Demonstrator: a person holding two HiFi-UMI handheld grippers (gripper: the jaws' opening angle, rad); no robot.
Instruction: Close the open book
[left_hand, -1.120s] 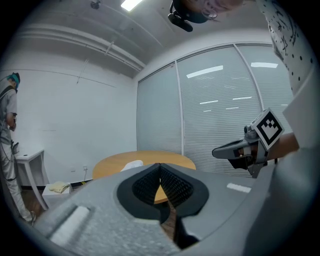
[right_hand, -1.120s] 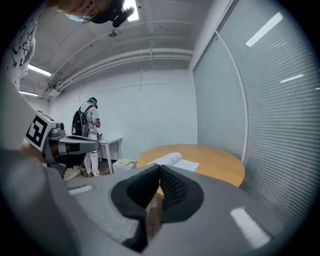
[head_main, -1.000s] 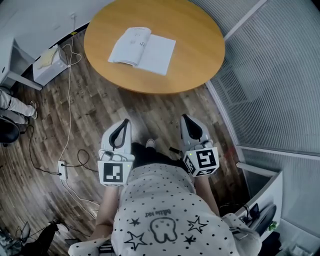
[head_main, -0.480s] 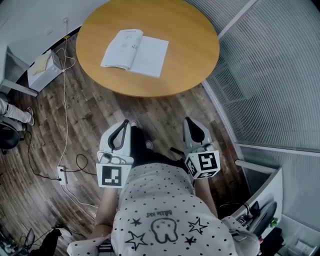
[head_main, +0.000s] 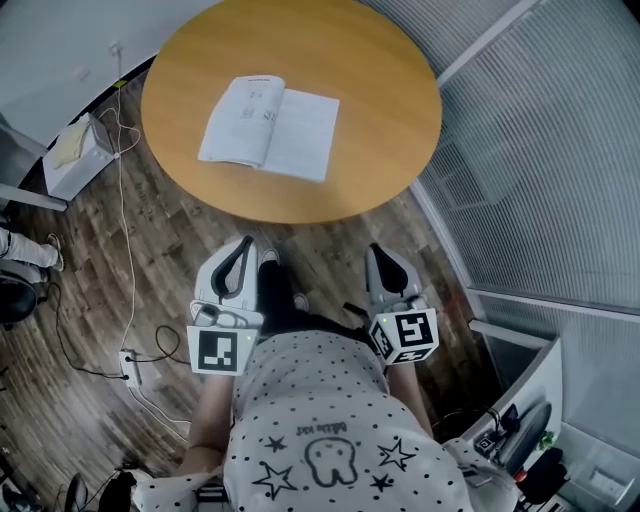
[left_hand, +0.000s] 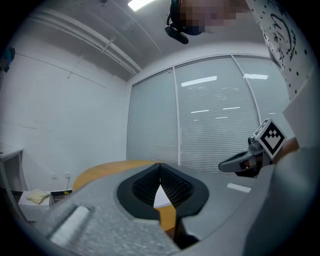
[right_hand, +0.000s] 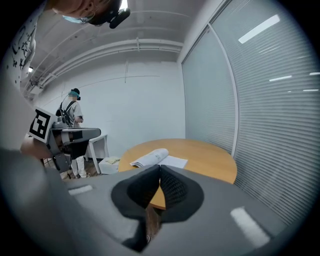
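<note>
Both grippers are held low in front of the person's body, short of the near edge of the round table (head_main: 375, 85), with their marker cubes turned toward the torso. The left gripper (head_main: 244, 244) is pointed level at the table. Its jaws are seen pressed together at the tips, with nothing between them. The right gripper (head_main: 374, 250) is tipped slightly downward toward the table's near edge. Its jaws are likewise closed tip to tip and empty.

Compared with a second ago, both grippers have been brought nearer to the table's near edge, and the strip of wooden floor between the gripper tips and that edge has narrowed. The jaws are unchanged and remain closed.

The book (head_main: 270, 128) is left lying open and face up on the table, left of the table's middle and untouched, well apart from both grippers. The left page is arched upward near the spine, as seen in the right gripper view.

A white box (head_main: 72, 158) is stood on the floor just left of the table. A pale yellowish crumpled item (head_main: 66, 145) is held in it; what it is cannot be told.
</note>
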